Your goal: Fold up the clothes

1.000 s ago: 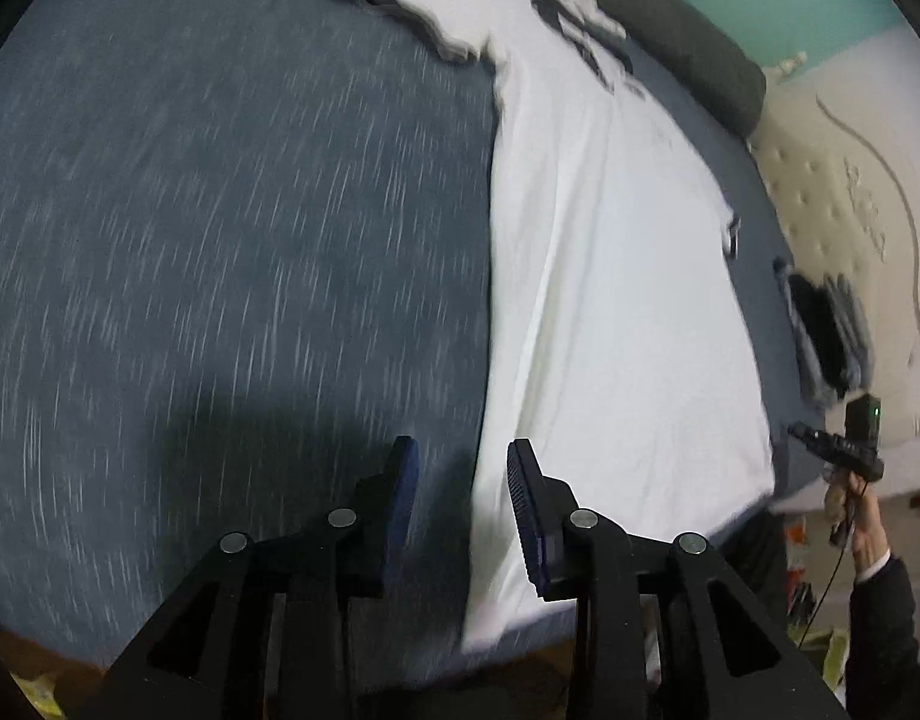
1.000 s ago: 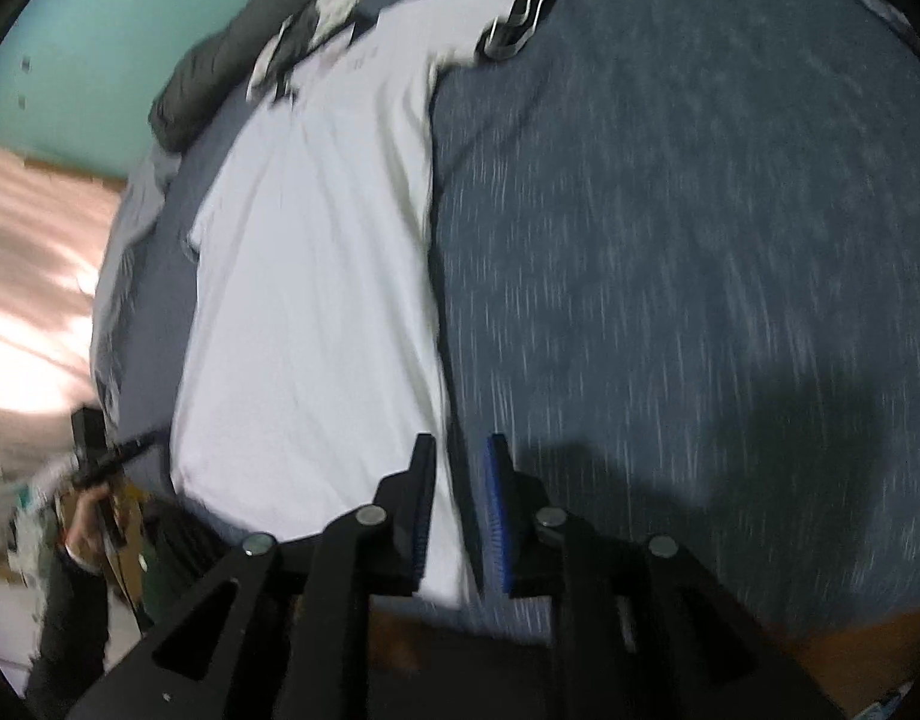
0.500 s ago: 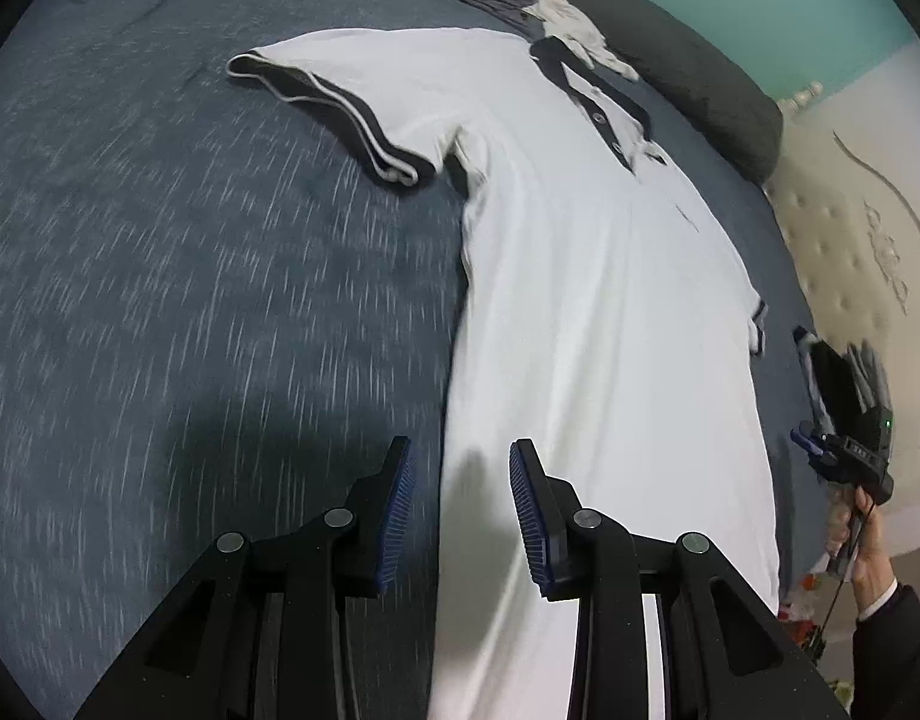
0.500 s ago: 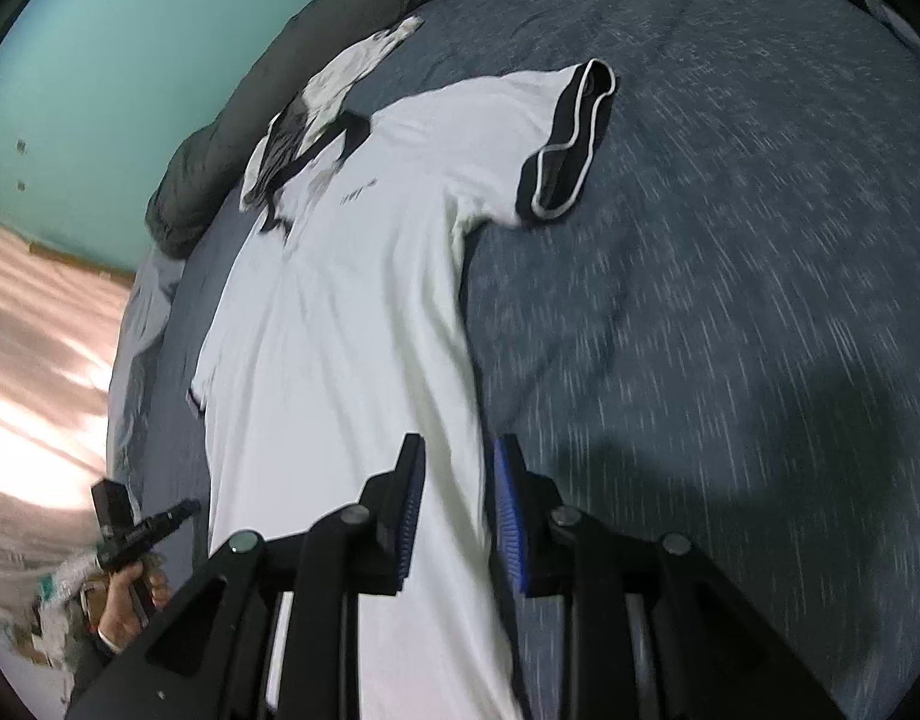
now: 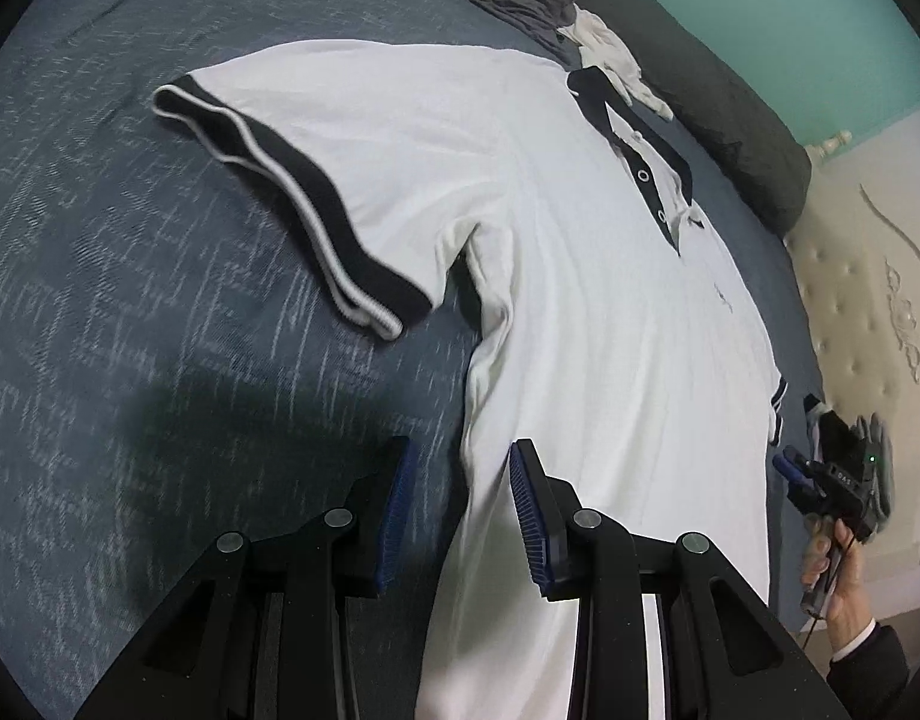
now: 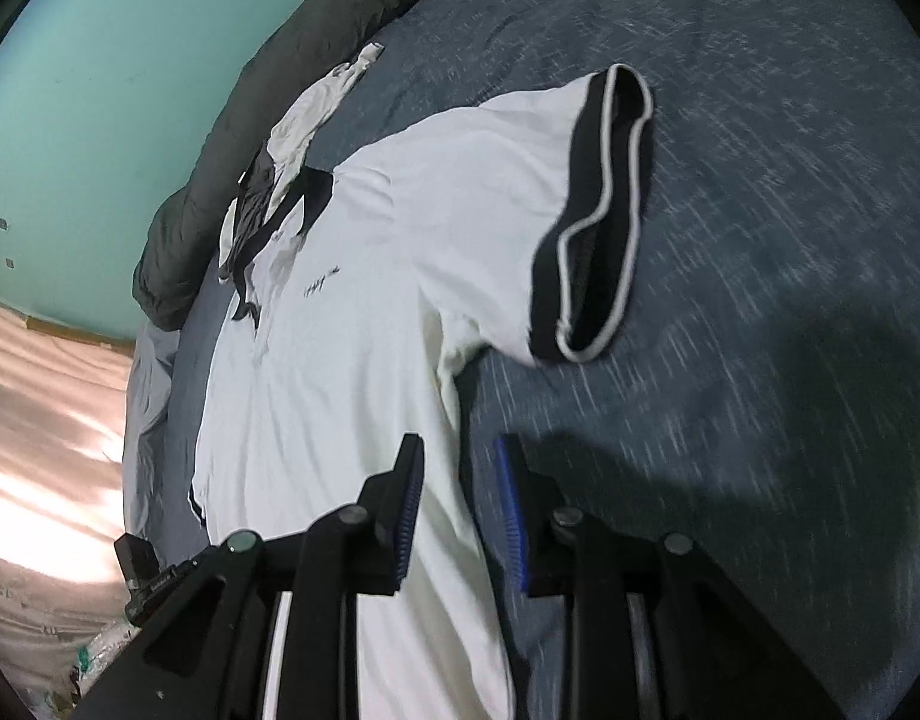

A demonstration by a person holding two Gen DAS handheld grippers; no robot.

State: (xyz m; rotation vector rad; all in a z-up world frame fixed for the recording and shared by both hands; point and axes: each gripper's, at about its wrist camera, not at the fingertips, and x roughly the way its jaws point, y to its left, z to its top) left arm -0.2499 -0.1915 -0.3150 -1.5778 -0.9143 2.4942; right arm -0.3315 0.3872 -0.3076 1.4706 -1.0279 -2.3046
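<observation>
A white polo shirt (image 5: 580, 300) with a dark collar and dark striped sleeve cuffs lies flat, front up, on a blue bedcover (image 5: 130, 360). My left gripper (image 5: 460, 445) hovers open over the shirt's side seam just below the armpit, and the seam runs through the gap between its fingers. The near sleeve (image 5: 292, 198) spreads out ahead to the left. In the right wrist view the same shirt (image 6: 352, 360) shows from its other side. My right gripper (image 6: 460, 439) stands open over that edge, below the other sleeve (image 6: 598, 216). Neither holds cloth.
More crumpled clothes (image 5: 520, 0) lie past the collar against a dark bolster (image 5: 730, 108). A cream tufted headboard (image 5: 868, 300) and a teal wall stand beyond. A hand in a dark sleeve (image 5: 844, 588) holds the other gripper past the shirt's far edge.
Both grippers have travelled along the shirt's two side edges from the hem up toward the sleeves, which now loom close. The jaws keep about the same gap.
</observation>
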